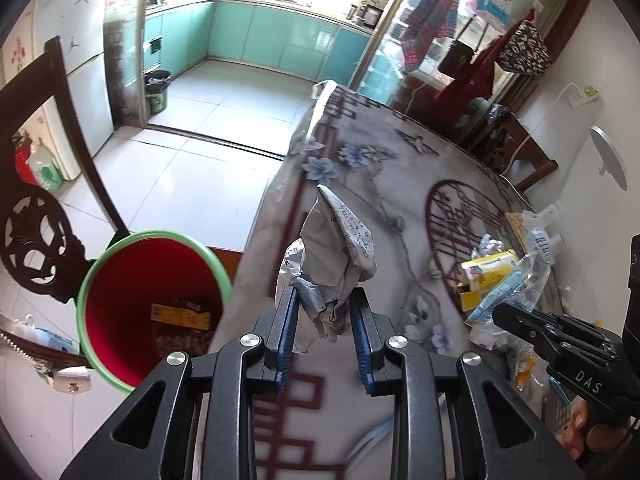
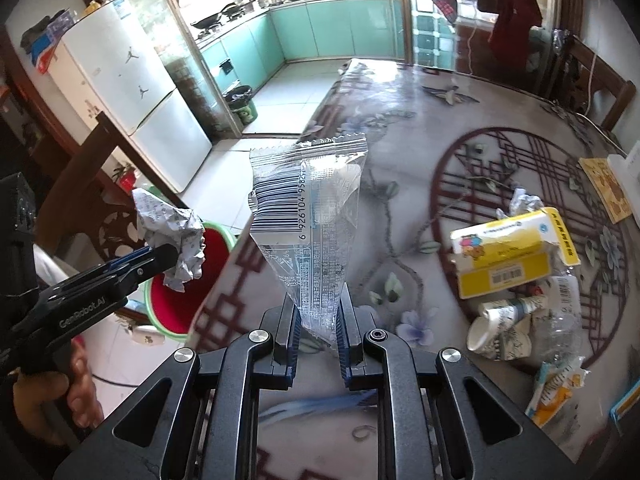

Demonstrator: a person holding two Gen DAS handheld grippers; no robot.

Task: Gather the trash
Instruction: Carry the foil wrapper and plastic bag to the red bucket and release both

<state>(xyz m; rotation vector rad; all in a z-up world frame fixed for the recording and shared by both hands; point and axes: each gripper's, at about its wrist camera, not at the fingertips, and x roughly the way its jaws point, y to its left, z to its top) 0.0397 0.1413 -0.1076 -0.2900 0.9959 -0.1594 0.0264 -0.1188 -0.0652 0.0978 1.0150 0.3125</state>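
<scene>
At the table's edge: two hand-held grippers carry trash toward a red bin.
Left gripper (image 1: pixel 323 322): jaws clamped on a crumpled paper wad (image 1: pixel 340 256), which stands up from the pads over the table rim.
Right gripper (image 2: pixel 318 320): jaws pinched on the lower corner of a clear wrapper (image 2: pixel 310 224), held upright above the tablecloth (image 2: pixel 400 152).
Bin (image 1: pixel 152 308): red inside with a green rim, on the floor just beside the table, left of the paper; a yellow box already lies in it.
Handling, paper: judged light and springy; a grip on the densest folds, as now, should hold, and it should drop freely on release.
Handling, wrapper: judged near weightless, slick and floppy; a corner pinch suffices, though the film may cling to a pad when let go.
Left on the table: a torn yellow carton (image 2: pixel 516 252), a crushed paper cup (image 2: pixel 500 326) and more plastic wrappers (image 2: pixel 560 360), bunched together to the right, well apart from the bin.
Writing: the wrapper's barcode reads "6 926104 9582", the rest cut off; the left gripper's arm says "GenRobot.AI", the right's "DAS"; the paper's small print is not legible.
</scene>
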